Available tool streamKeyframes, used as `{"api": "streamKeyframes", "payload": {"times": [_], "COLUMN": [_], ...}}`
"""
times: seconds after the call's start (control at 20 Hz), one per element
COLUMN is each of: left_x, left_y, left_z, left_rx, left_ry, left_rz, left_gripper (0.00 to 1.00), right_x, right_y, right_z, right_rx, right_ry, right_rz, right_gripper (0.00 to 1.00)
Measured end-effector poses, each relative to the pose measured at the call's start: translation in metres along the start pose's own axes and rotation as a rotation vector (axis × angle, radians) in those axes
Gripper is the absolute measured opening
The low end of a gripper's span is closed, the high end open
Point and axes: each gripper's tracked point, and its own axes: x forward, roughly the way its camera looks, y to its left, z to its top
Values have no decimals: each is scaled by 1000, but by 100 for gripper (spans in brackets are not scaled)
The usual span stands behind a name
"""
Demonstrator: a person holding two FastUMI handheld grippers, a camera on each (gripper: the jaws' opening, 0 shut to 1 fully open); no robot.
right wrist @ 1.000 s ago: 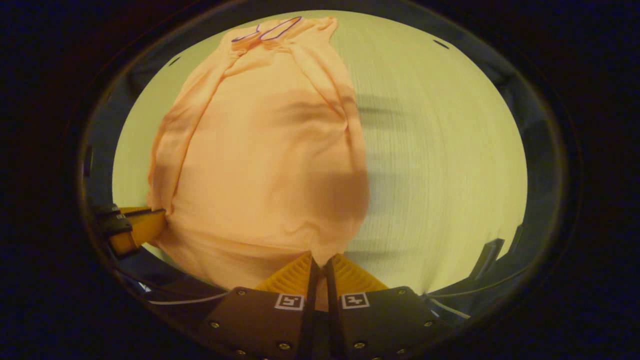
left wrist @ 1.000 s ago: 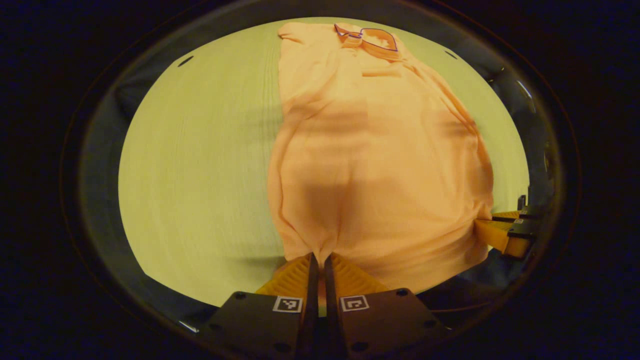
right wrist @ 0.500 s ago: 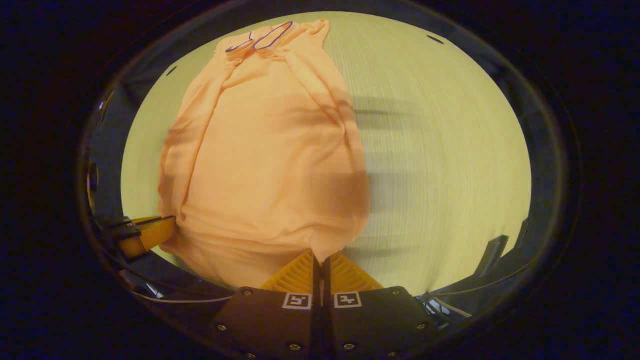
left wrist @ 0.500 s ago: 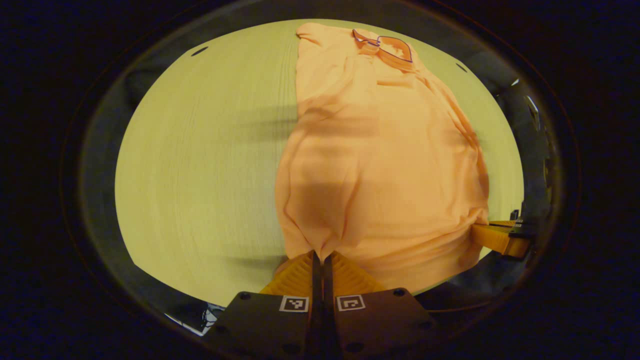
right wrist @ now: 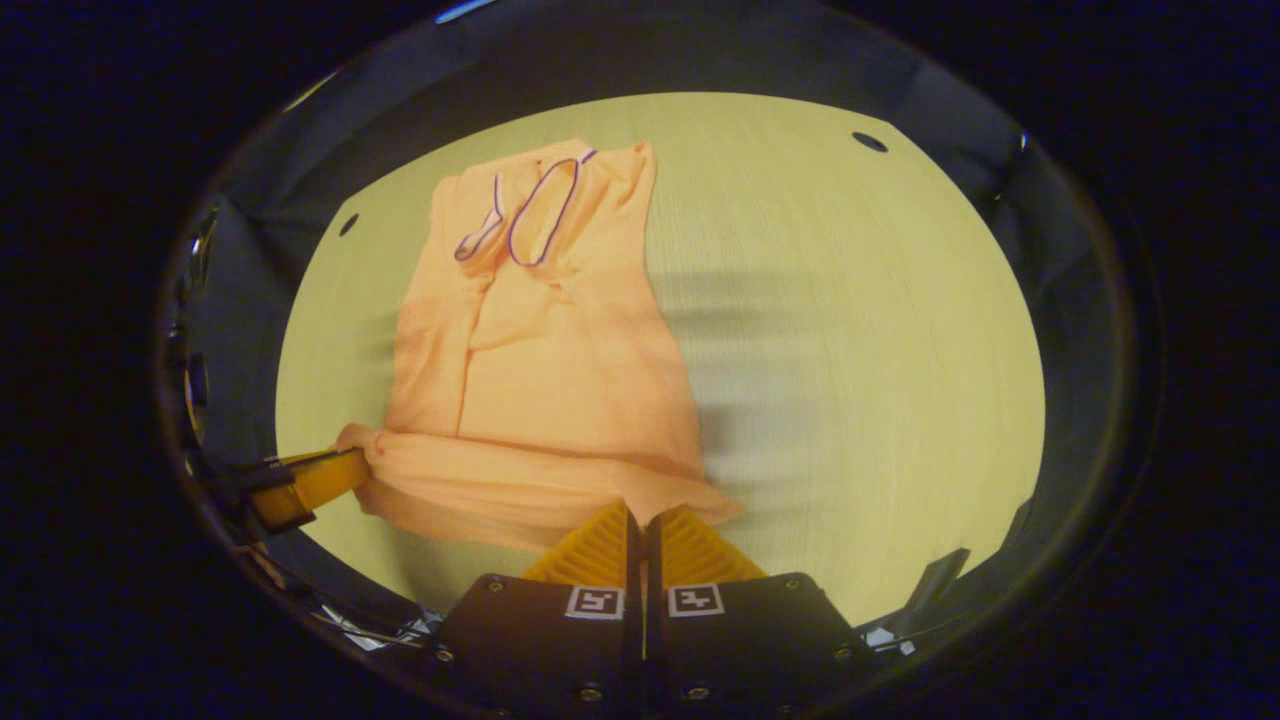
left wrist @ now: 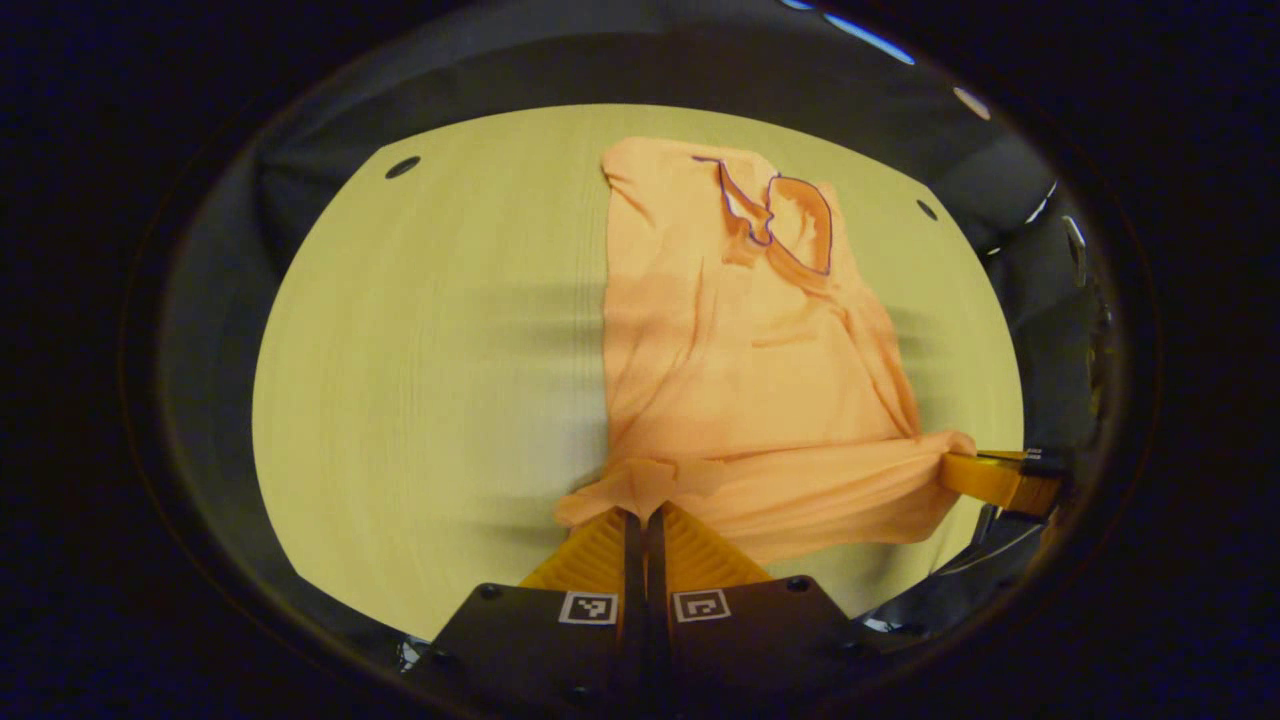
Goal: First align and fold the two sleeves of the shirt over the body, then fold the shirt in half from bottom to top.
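Two grippers each pinch a bottom corner of the orange shirt (left wrist: 740, 350): the left gripper (left wrist: 637, 512) has its fingers pressed together on the hem's left corner, and the right gripper (right wrist: 637, 510) is clamped the same way on the hem's right corner. The shirt lies lengthwise on the pale wooden table (left wrist: 430, 350), its collar (left wrist: 775, 215) toward the far edge. Its hem is lifted and bunched into a taut roll between the two grippers, above the near edge.

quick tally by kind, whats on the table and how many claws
shirt: 1
table: 1
claws: 2, left claw and right claw, each shut on the shirt's bottom edge
total: 4
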Motion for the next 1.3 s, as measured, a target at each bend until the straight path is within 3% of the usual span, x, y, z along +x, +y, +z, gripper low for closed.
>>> {"api": "streamKeyframes", "payload": {"times": [0.2,0.25,0.3,0.5,0.75,0.85,1.1,1.3], "left_x": [-32,-41,-53,-66,-43,-38,-11,3], "left_y": [17,22,30,48,48,49,48,46], "left_z": [76,95,110,165,228,251,290,322], "left_rx": [-16,-16,-18,-14,13,2,22,43], "left_ry": [-76,-92,-110,-166,-229,-286,-400,-513], "left_rz": [0,1,0,7,45,65,95,92], "left_gripper": [6,10,6,6,10,6,10,6], "right_x": [-3,0,0,-2,10,15,32,53], "right_y": [4,6,7,10,17,20,22,17], "right_z": [63,77,91,147,211,234,286,316], "right_rx": [-15,-17,-19,-25,-25,-23,-9,-33], "right_ry": [-74,-91,-108,-165,-228,-267,-399,-498], "right_rz": [3,5,4,2,5,4,-21,-67], "right_gripper": [2,2,2,2,2,2,2,2]}}
